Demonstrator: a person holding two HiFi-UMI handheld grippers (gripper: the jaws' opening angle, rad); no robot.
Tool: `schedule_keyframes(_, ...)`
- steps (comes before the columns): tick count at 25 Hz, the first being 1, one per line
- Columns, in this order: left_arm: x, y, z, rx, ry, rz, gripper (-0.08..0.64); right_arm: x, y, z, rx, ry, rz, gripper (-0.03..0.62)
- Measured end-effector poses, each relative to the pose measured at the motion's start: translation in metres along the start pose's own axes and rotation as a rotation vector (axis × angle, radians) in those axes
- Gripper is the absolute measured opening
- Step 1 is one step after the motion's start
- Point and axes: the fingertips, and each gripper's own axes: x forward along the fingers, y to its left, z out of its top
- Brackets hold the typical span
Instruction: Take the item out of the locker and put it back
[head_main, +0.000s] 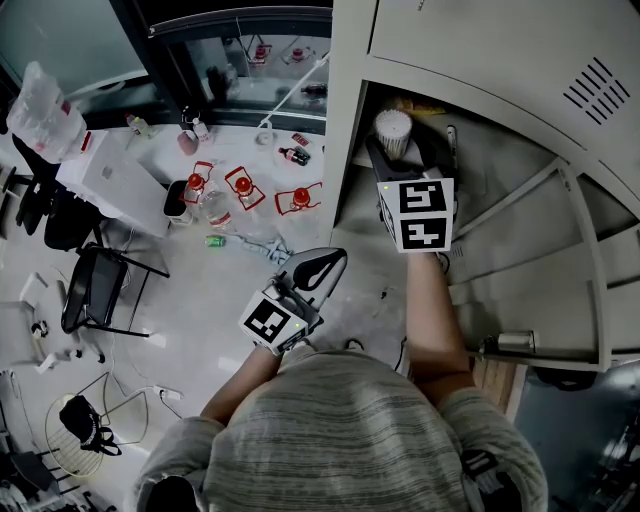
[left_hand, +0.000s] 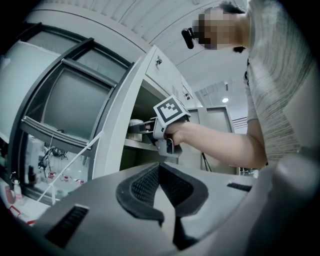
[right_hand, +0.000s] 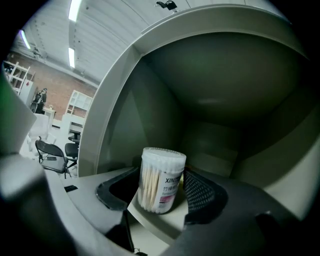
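Note:
A clear round jar of cotton swabs (right_hand: 160, 180) with a white lid stands at the front edge of the open locker's shelf (right_hand: 150, 217). My right gripper (right_hand: 161, 192) reaches into the locker at shelf height. Its two black pads (right_hand: 202, 192) sit against the jar's sides, shut on it. From the head view the jar's white top (head_main: 392, 130) shows just beyond the right gripper's marker cube (head_main: 420, 212). My left gripper (left_hand: 167, 200) is held low outside the locker, jaws shut on nothing; it also shows in the head view (head_main: 300, 295).
The locker door (head_main: 500, 60) stands open to the right, and its grey frame (left_hand: 117, 135) rises on the left. Behind, on the floor at the left, are several red-capped bottles (head_main: 245, 190), a white box (head_main: 115, 180) and a black chair (head_main: 95, 290).

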Motion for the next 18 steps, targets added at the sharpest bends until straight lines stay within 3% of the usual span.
schedule_keyframes(11, 0.003, -0.002, 0.0, 0.016, 0.015, -0.004, 0.006, -0.016, -0.014, 0.007, 0.068, -0.089, -0.047, 0.272)
schedule_keyframes(18, 0.01, -0.008, 0.006, 0.019, -0.007, -0.015, 0.006, -0.042, -0.014, 0.021, 0.06, -0.167, -0.06, 0.272)
